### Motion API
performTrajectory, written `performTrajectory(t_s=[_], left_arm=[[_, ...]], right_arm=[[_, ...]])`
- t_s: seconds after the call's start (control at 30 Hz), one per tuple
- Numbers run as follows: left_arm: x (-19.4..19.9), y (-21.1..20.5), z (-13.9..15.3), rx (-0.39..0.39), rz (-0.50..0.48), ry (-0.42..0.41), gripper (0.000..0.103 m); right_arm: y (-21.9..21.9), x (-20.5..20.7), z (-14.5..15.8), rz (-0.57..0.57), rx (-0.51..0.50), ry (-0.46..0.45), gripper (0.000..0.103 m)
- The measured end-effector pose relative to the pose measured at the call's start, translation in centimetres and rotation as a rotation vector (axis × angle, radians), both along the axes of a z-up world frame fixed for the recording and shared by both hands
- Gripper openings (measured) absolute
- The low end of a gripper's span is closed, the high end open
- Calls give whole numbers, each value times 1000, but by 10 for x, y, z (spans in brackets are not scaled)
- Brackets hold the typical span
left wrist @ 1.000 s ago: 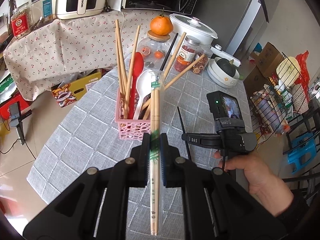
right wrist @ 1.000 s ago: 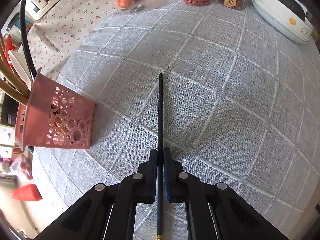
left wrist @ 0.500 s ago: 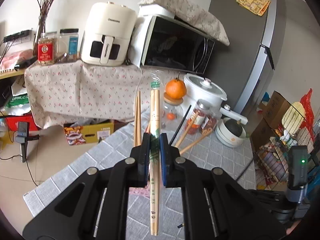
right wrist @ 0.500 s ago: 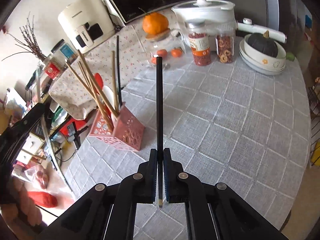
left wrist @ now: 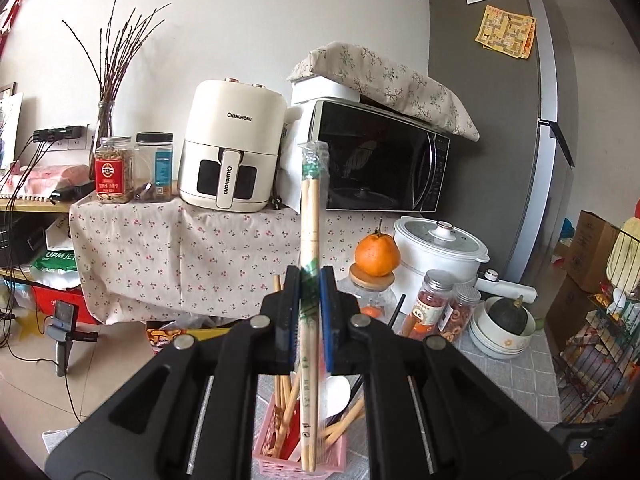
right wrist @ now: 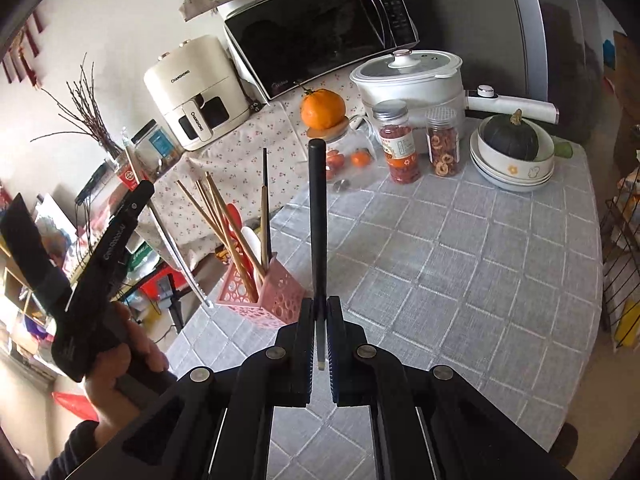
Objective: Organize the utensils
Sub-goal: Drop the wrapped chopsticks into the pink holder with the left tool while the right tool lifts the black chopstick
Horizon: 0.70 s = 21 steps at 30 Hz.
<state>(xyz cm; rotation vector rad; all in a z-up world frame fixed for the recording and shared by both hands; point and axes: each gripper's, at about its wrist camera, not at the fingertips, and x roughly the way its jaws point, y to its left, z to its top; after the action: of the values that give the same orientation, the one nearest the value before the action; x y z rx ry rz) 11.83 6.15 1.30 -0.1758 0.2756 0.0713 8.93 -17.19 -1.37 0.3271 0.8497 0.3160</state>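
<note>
My left gripper [left wrist: 310, 316] near level above pink basket [left wrist: 300, 450], fingers pinching wrapped wooden chopsticks [left wrist: 310, 240] mid-length. My right gripper [right wrist: 319, 344] tilted down over desk [right wrist: 460, 272], fingers clamped on black chopstick [right wrist: 318, 216] near lower end.

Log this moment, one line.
left hand-held gripper: shut on wrapped chopsticks | right hand-held gripper: shut on black chopstick | pink holder: on table

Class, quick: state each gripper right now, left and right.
Left gripper: shut on the wrapped wooden chopsticks.
Right gripper: shut on the black chopstick.
</note>
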Motion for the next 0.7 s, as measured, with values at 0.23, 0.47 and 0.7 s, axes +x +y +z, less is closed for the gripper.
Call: performTrajectory(t_s=[0.23, 0.47, 0.7], left_arm=[[16, -5, -24, 21, 72, 15, 11], [24, -6, -38, 34, 79, 48, 11], [29, -6, -43, 26, 9, 164, 27]], right_arm=[[-13, 1, 0, -21, 8, 3, 6], [-17, 0, 0, -18, 4, 5, 6], [-16, -1, 0, -18, 0, 6, 6]])
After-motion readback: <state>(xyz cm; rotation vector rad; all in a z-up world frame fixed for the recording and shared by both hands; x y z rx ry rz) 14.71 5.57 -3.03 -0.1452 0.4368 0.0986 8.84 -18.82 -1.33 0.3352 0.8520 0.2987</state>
